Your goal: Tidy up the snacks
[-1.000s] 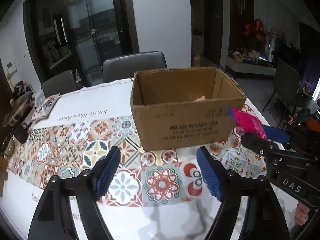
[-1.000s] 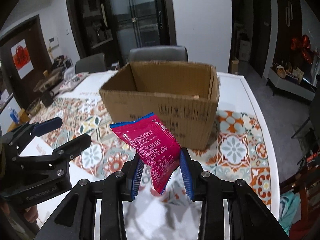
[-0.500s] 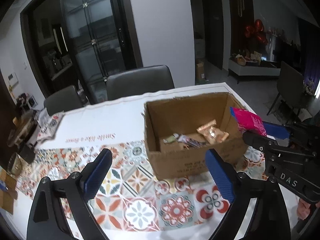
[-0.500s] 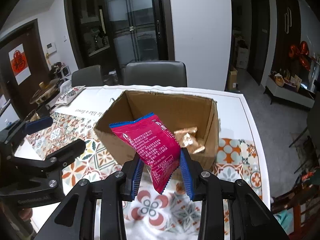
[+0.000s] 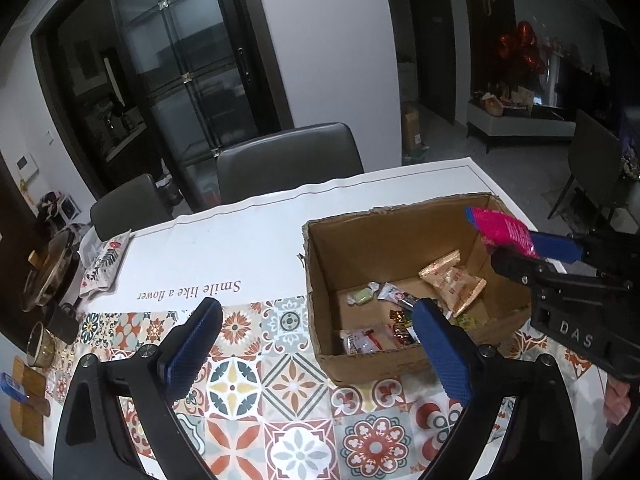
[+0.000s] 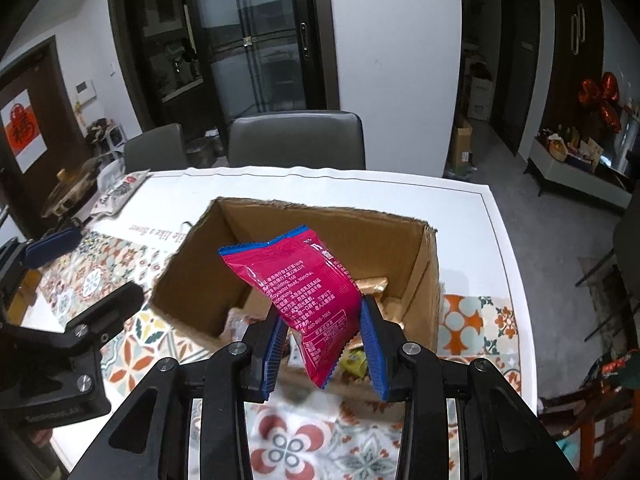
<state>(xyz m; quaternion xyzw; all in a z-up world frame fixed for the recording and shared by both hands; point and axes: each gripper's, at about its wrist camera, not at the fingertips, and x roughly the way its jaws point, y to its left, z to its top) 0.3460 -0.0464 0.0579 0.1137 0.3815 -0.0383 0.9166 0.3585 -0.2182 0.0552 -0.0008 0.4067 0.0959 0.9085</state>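
Over the box [image 6: 424, 276], above its near wall: pink packet [image 6: 304, 292], light, crinkly, slippery, pinched low by the right gripper [image 6: 324, 344], best held at the seam. Beside the box, left gripper [image 5: 316, 344] wide open, empty.

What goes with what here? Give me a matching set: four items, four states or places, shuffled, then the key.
Items:
1. pink snack packet
2. left gripper
3. cardboard box
4. gold snack packets

States:
A. open, holding nothing
B. lying inside the box
C. pinched between the blue pads of the right gripper
D. standing on the patterned tablecloth, top open

Pairs: 1-C, 2-A, 3-D, 4-B
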